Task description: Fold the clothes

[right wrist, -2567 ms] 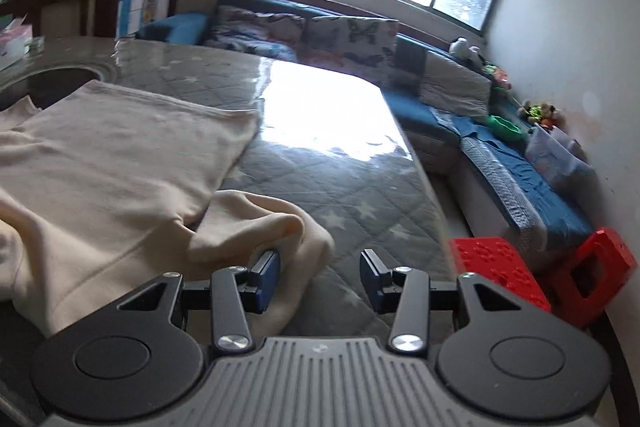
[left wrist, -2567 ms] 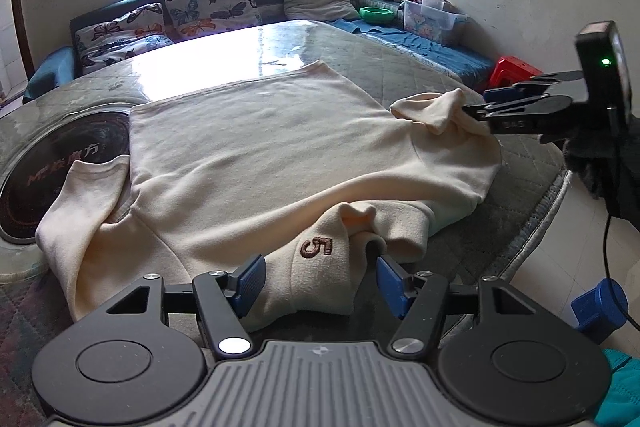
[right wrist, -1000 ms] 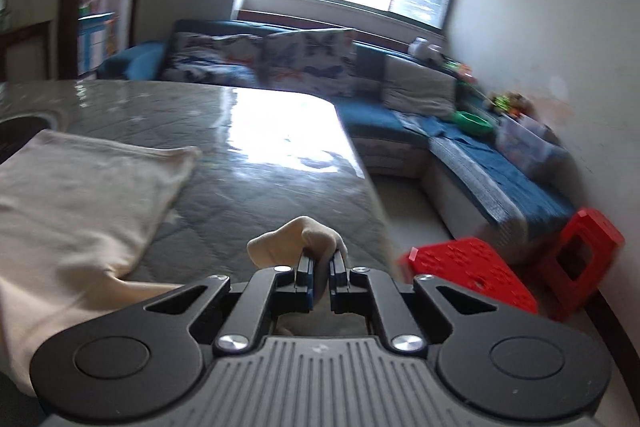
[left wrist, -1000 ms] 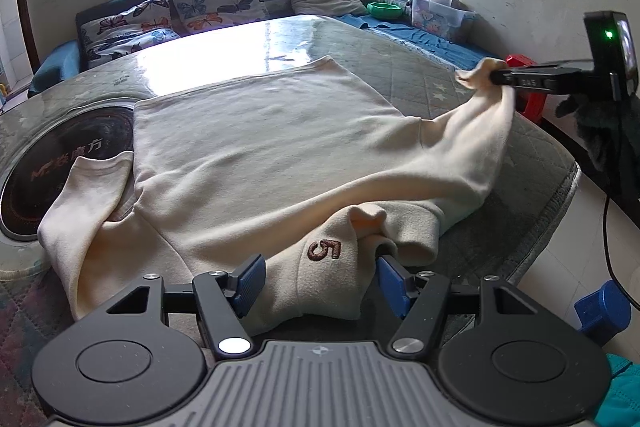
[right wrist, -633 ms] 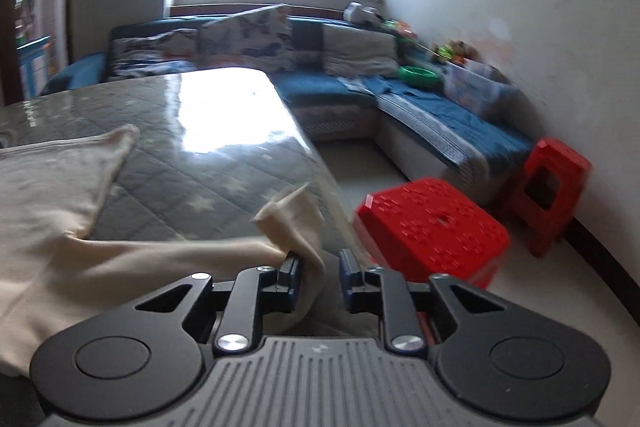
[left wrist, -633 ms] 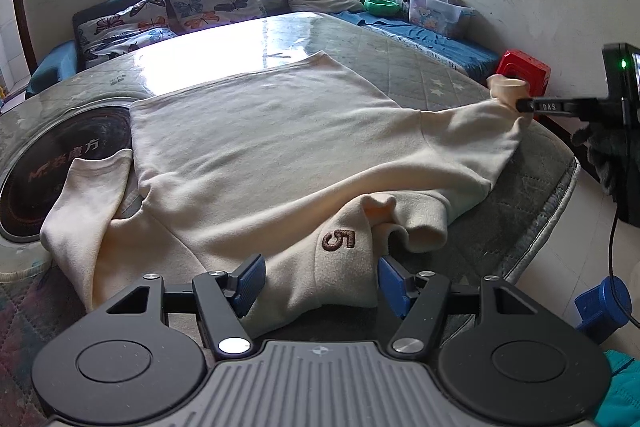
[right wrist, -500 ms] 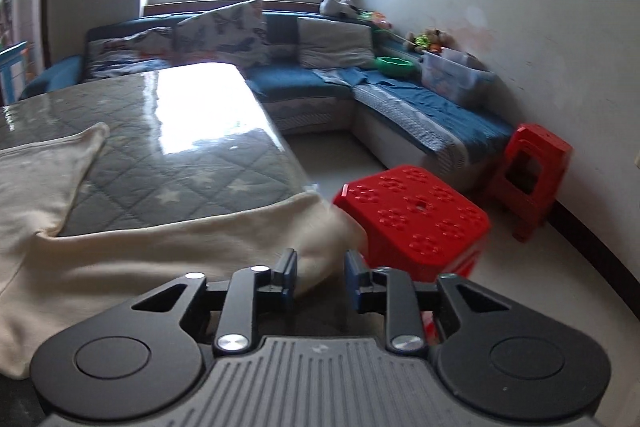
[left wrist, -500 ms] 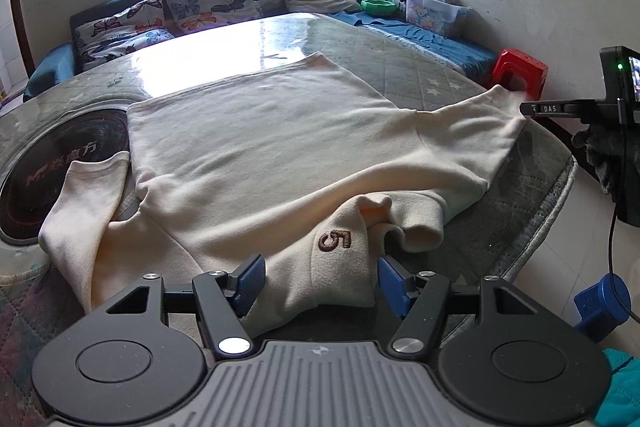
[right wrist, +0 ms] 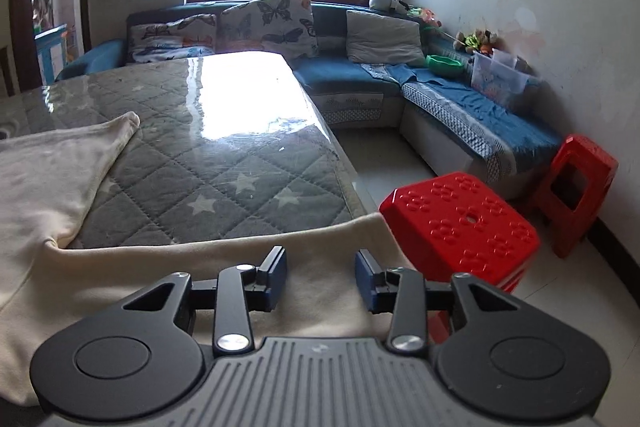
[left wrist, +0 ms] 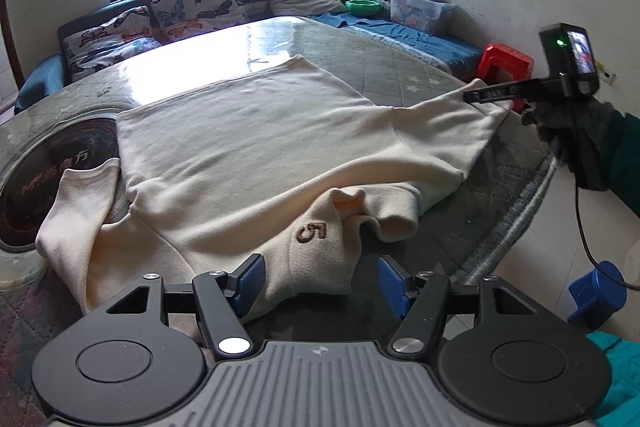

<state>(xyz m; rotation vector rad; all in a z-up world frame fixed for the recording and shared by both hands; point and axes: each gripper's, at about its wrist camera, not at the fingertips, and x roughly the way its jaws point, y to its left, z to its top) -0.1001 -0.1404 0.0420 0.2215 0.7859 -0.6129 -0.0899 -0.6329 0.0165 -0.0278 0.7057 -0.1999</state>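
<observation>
A cream sweatshirt [left wrist: 256,131] lies spread on the grey quilted table [right wrist: 224,187], hem toward the window. Its neck flap, marked with a brown "5" [left wrist: 310,231], lies between the fingers of my left gripper [left wrist: 320,283], which is open and touches nothing. The right sleeve [right wrist: 168,267] lies stretched flat out to the table's right edge. My right gripper [right wrist: 322,279] hovers open just over the sleeve's cuff end. In the left wrist view the right gripper [left wrist: 472,95] is side-on above the cuff, held by a gloved hand [left wrist: 576,131]. The left sleeve [left wrist: 76,203] lies bent at the near left.
A round black inset [left wrist: 52,163] sits in the table at the left. Two red stools [right wrist: 460,223] [right wrist: 576,183] stand on the floor just past the table's right edge. A blue sofa [right wrist: 460,107] with cushions runs along the far walls. A blue object [left wrist: 596,291] and a cable lie on the floor.
The right gripper, shut on the bunched cuff, pulled the sleeve out toward the table's right edge, then opened and let go. The sleeve now lies flat. The left gripper barely moved.
</observation>
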